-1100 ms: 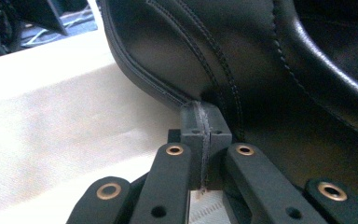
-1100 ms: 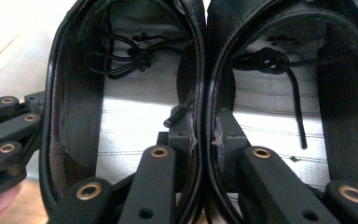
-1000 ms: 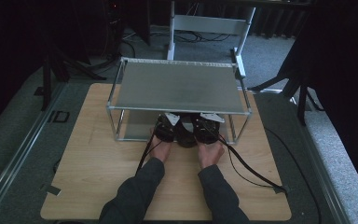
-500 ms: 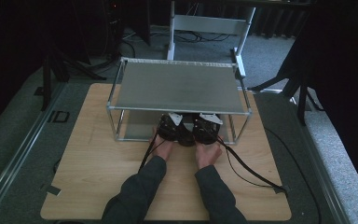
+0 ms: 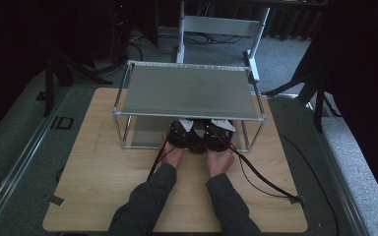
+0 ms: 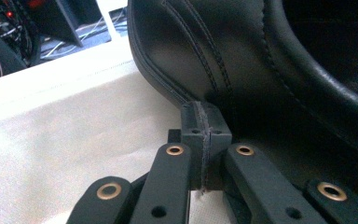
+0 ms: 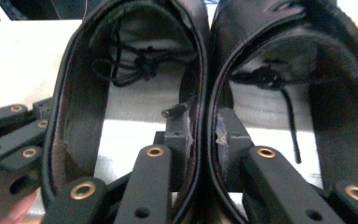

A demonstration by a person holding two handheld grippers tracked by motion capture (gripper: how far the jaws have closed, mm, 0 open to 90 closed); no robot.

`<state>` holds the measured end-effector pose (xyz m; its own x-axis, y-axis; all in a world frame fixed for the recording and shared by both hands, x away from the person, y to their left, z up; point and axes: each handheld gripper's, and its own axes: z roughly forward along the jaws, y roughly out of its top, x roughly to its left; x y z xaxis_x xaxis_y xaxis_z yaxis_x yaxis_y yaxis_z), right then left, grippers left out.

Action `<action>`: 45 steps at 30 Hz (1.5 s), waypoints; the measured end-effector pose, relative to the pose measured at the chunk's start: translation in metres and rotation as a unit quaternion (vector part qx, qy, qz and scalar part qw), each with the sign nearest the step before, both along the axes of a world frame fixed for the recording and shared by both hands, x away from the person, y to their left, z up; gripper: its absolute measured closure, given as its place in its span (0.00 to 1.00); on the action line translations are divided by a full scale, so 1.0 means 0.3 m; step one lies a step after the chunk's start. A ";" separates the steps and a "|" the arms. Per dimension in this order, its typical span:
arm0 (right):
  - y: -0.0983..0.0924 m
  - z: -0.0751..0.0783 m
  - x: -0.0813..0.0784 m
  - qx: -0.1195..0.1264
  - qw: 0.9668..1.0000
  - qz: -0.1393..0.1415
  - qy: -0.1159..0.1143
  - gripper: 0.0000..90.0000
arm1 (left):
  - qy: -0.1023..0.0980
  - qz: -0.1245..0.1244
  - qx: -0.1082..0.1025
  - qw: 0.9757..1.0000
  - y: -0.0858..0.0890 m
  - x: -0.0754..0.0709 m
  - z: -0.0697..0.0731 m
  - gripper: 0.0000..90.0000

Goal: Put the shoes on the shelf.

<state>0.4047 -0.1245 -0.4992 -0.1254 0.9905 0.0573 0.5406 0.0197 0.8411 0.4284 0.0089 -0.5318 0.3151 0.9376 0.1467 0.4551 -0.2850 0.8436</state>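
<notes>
Black shoes (image 7: 205,93) side by side on lower shelf (image 5: 145,138) of rack (image 5: 187,91), placement near done. Right gripper (image 7: 203,128) jaws pinching both inner walls, just starting to open. Left gripper (image 6: 204,135) jaws closed, empty, beside left shoe. Remaining: release, withdraw.
</notes>
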 end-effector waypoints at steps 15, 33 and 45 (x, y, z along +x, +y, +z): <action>-0.010 0.050 -0.078 0.006 0.992 0.048 -0.114 0.47 | 0.056 -0.023 0.006 0.998 0.026 0.025 -0.050 0.95; -0.235 -0.046 -0.191 -0.041 0.995 0.083 -0.042 0.40 | 0.078 -0.053 -0.058 0.994 0.073 0.002 -0.055 0.88; -0.265 -0.093 -0.129 -0.001 0.994 0.112 -0.015 0.51 | 0.092 -0.043 -0.069 0.992 0.079 0.035 -0.064 0.90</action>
<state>0.3659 -0.2040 -0.5270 -0.3438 0.9378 0.0481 0.4974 0.1384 0.8564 0.4388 0.0326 -0.5512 0.4050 0.9130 -0.0487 0.5845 -0.2176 0.7817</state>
